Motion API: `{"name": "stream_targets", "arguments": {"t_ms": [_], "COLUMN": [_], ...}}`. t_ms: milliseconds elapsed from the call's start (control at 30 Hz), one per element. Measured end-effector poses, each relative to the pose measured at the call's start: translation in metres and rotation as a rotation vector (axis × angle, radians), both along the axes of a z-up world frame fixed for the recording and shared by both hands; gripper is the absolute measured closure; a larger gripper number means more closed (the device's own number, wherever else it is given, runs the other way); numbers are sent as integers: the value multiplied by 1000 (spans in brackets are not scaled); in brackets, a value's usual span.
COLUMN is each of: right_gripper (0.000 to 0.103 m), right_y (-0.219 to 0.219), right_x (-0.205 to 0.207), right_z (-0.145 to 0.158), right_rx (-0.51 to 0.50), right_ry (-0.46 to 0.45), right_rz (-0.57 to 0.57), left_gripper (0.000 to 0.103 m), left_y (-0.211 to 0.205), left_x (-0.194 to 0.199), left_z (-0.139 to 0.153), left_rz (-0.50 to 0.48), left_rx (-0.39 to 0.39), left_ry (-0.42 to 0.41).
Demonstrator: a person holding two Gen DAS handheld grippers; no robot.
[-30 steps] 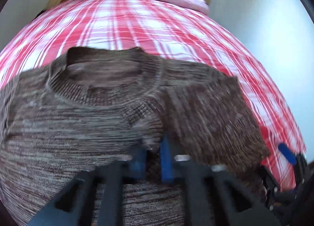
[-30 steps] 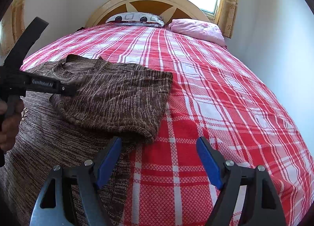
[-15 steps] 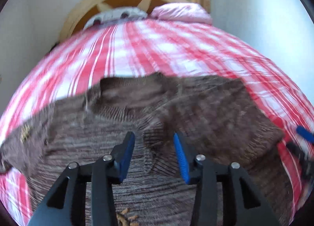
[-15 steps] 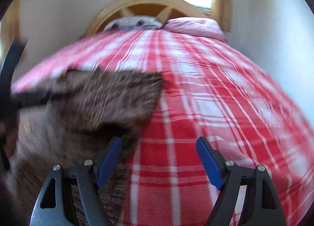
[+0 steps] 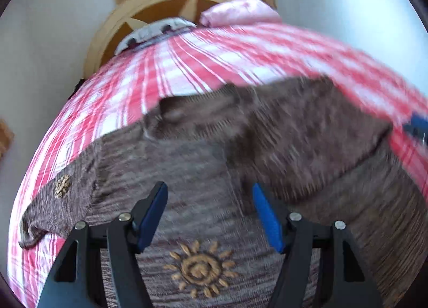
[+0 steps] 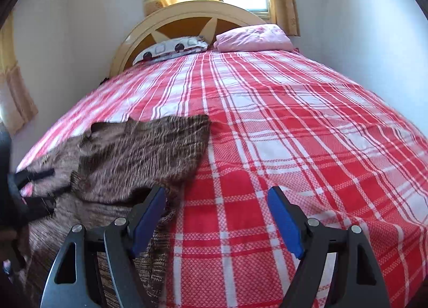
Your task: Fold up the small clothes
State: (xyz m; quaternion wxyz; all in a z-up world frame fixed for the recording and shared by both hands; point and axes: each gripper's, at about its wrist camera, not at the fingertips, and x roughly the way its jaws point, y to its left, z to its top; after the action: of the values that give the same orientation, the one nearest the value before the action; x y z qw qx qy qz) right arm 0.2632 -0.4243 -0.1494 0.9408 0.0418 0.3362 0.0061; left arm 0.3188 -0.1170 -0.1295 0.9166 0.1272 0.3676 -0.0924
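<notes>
A brown knit sweater (image 5: 192, 158) with a tan sun design lies flat on the red plaid bed. Its right sleeve (image 5: 307, 137) is folded inward over the chest; its left sleeve (image 5: 56, 201) stretches out to the left. My left gripper (image 5: 210, 214) is open and empty above the sweater's middle. My right gripper (image 6: 216, 222) is open and empty over the bed, just right of the sweater's folded sleeve (image 6: 139, 153). The left gripper's black body (image 6: 24, 195) shows at the left edge of the right wrist view.
The red plaid bedspread (image 6: 294, 134) spreads far to the right of the sweater. A patterned pillow (image 6: 171, 48) and a pink pillow (image 6: 254, 38) lie against the wooden headboard (image 6: 187, 19). White walls close in on both sides.
My left gripper let go of the folded sleeve, opened, and pulled back and up. My right gripper also drew back from the sweater, staying open.
</notes>
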Motion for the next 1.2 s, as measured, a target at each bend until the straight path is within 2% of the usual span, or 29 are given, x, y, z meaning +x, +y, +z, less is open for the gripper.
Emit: {"name": "stream_targets", "arguments": {"t_ms": [100,133,200,333,400,467,533,600,633,767,900,967,1033,1133,1200], "right_gripper": [24,24,24,24,24,24,24,24,24,24,24,24,24,24,24], "right_y": [2,2,5,23,33,51,65,72,73,75,85,93,102,111,113], "right_x": [3,7,20,47,53,47,41,42,39,29,27,35,46,55,52], "right_z": [0,3,11,16,13,8,-1,-16,-19,-11,16,19,10,-18,-26], "right_rx": [-10,7,13,-40,7,43,40,-5,-4,-22,-14,6,7,-49,-69], "right_ry": [11,13,9,17,41,49,100,197,218,214,107,103,144,226,230], "right_rz": [9,18,33,75,175,349,457,451,452,457,433,412,396,345,334], "left_gripper": [29,26,26,26,24,18,18,17,17,10,7,6,6,6,6], "left_y": [0,-6,-20,-25,-14,-3,0,-1,-2,1,10,11,11,11,13], "left_x": [8,12,22,31,27,25,23,23,22,23,26,26,25,24,23], "left_z": [10,10,2,-22,-27,-28,-28,-29,-29,-31,-31,-31,-31,-30,-30], "left_rz": [27,29,36,72,77,73,74,74,73,70,85,90,93,94,94], "left_rx": [-95,-96,-47,128,127,111,98,100,104,109,50,44,48,46,36], "left_ry": [-3,4,22,50,52,52,56,56,53,38,65,64,61,57,57]}}
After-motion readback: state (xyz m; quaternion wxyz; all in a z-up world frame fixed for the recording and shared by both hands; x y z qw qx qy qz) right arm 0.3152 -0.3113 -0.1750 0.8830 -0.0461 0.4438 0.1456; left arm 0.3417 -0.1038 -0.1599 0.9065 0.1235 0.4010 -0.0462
